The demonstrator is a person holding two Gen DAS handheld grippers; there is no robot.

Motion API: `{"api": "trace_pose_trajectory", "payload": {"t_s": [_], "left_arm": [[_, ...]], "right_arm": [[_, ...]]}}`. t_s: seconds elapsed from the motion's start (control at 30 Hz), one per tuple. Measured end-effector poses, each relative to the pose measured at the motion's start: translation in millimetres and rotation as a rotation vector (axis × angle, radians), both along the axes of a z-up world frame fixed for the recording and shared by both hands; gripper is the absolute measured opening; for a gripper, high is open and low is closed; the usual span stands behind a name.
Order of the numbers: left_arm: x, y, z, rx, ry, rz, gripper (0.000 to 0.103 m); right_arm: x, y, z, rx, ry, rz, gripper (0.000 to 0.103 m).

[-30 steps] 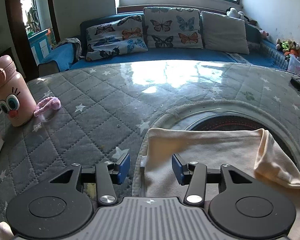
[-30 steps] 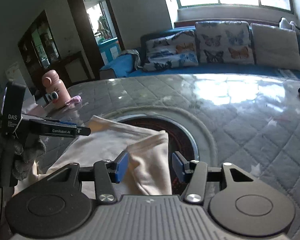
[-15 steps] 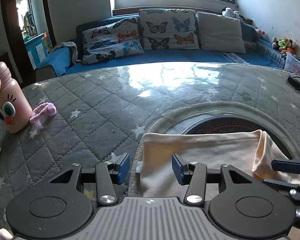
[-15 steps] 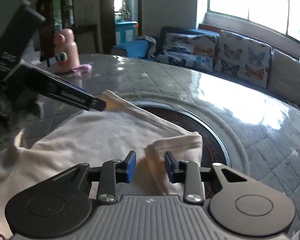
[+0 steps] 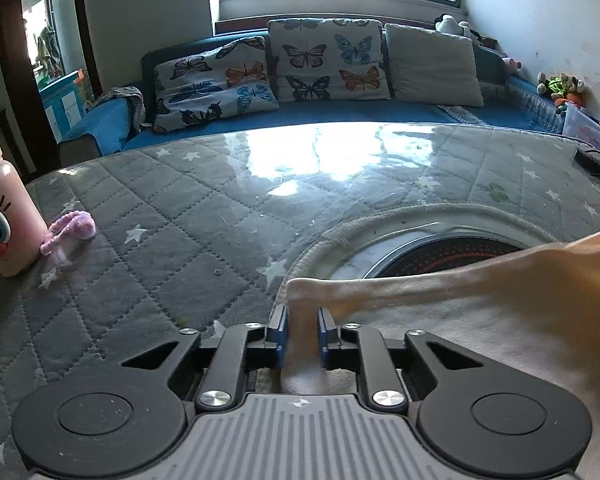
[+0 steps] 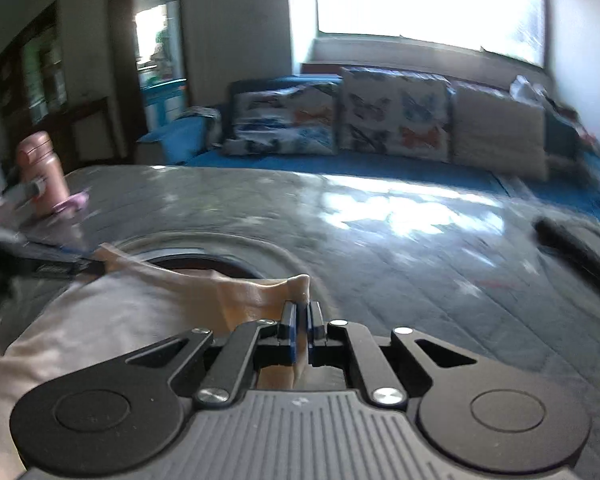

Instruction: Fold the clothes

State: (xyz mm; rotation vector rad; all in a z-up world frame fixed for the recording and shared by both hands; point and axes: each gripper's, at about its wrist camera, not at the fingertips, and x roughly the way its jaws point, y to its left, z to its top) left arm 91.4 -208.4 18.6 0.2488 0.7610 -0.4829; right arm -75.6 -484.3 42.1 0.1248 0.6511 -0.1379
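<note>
A cream garment (image 5: 480, 320) lies on the grey quilted table cover (image 5: 160, 248). My left gripper (image 5: 302, 330) is shut on the garment's far left corner, and the far edge stretches taut to the right and lifts. In the right wrist view my right gripper (image 6: 301, 318) is shut on the far right corner of the same garment (image 6: 148, 300), raised off the table. The left gripper's fingers (image 6: 60, 266) show there at the left, holding the other corner. The right wrist view is blurred.
A pink cartoon bottle (image 5: 4, 208) and a purple hair tie (image 5: 74, 226) sit at the table's left. A round dark inset (image 5: 452, 254) lies under the garment. A dark object (image 6: 572, 248) lies at the right edge. A blue sofa with butterfly cushions (image 5: 324, 60) stands behind.
Both grippers went from open to shut on the garment's far corners. The far edge is now lifted and pulled taut between them.
</note>
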Motion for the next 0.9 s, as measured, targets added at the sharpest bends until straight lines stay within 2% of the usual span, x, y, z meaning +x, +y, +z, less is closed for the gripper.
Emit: {"api": "trace_pose_trajectory", "payload": {"t_s": [0.27,0.43,0.57,0.83,0.9], "left_arm": [[2.1,-2.9,-0.6,-0.001,-0.004,-0.001,0.021],[3.2,-3.7,-1.5,0.000,-0.010,-0.014,0.020],[2.4,-2.2,-0.1,-0.015,-0.003,-0.017,0.021],[1.6,-7.7,-2.0,-0.005,-0.012,-0.040,0.022],[2.0,-8.3,-2.8,-0.007,-0.017,-0.052,0.017]], "right_arm": [[16.2,-19.0,-19.3,0.059,0.055,-0.020,0.004],[12.3,-32.9,-18.1,0.104,0.032,-0.084,0.018],[10.5,-37.5,-15.4,0.127,0.029,-0.060,0.025],[19.7,-34.3,-31.4,0.113,0.077,-0.081,0.026],[20.0,-34.0,-33.8,0.115,0.080,-0.081,0.024]]}}
